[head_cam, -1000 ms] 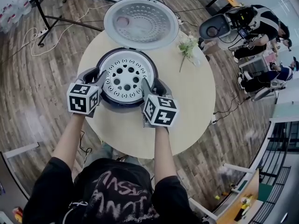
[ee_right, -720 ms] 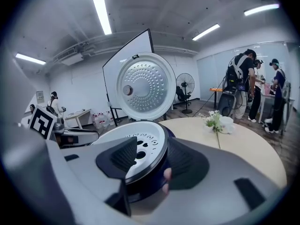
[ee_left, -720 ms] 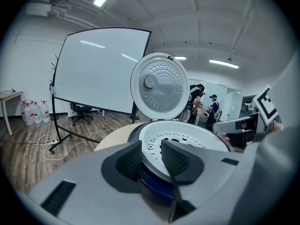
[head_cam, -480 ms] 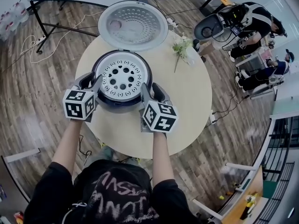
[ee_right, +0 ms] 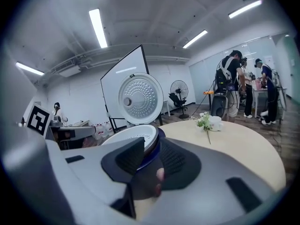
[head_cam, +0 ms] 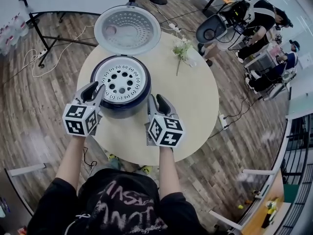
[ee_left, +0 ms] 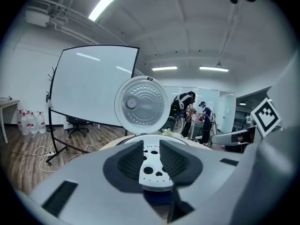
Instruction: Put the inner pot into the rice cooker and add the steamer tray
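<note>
Head view is showing the steamer tray (head_cam: 119,81) sitting inside the rice cooker (head_cam: 124,110) on the worktop (head_cam: 195,97), lying just ahead and between the left gripper (head_cam: 94,92) and right gripper (head_cam: 157,104), both equally near, their fingers having just been closing partway on nothing.

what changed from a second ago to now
The left gripper and right gripper were at the rim of the steamer tray and have pulled back toward the person, clear of it. Their jaws have just been closing partway, with nothing between them. The tray stays seated in the rice cooker, the lid is open as before, and the flower has not moved.
</note>
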`<state>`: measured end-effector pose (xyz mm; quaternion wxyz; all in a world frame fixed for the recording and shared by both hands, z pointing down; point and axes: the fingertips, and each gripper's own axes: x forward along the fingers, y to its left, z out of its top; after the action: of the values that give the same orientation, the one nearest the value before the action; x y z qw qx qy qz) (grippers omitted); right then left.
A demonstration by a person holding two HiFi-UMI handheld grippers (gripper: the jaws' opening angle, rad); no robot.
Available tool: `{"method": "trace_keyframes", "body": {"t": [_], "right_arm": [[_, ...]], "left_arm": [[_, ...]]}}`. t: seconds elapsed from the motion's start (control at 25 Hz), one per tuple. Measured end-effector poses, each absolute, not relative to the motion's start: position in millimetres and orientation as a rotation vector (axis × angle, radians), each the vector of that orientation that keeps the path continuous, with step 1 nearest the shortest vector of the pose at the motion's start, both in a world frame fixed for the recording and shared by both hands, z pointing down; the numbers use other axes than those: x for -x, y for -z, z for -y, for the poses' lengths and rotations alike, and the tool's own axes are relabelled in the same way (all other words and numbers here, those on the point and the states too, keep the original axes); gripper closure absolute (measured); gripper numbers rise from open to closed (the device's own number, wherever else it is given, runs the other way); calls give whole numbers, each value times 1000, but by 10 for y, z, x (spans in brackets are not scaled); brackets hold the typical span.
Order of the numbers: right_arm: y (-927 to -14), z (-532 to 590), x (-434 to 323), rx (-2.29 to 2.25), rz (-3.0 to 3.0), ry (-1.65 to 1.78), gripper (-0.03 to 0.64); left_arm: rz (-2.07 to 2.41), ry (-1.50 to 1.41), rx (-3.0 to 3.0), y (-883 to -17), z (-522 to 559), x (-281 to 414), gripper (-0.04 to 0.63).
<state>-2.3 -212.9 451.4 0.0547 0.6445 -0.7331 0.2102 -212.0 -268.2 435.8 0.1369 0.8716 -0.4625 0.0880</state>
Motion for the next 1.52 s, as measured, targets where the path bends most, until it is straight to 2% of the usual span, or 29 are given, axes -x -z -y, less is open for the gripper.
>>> {"method": "trace_keyframes", "body": {"t": [0.88, 1.08, 1.52], "right_arm": [[-4112, 974, -1451, -2334, 2048, -585, 611], [-4003, 690, -1734, -2428, 1987, -531, 612], [-3803, 180, -2214, -2580, 1813, -375, 612]], "left_arm": [[1168, -190, -2708, -3954, 2171, 883, 553], [1107, -171, -2751, -3897, 2117, 619, 583], [1038, -104, -2801, -3755, 1977, 294, 583]]}}
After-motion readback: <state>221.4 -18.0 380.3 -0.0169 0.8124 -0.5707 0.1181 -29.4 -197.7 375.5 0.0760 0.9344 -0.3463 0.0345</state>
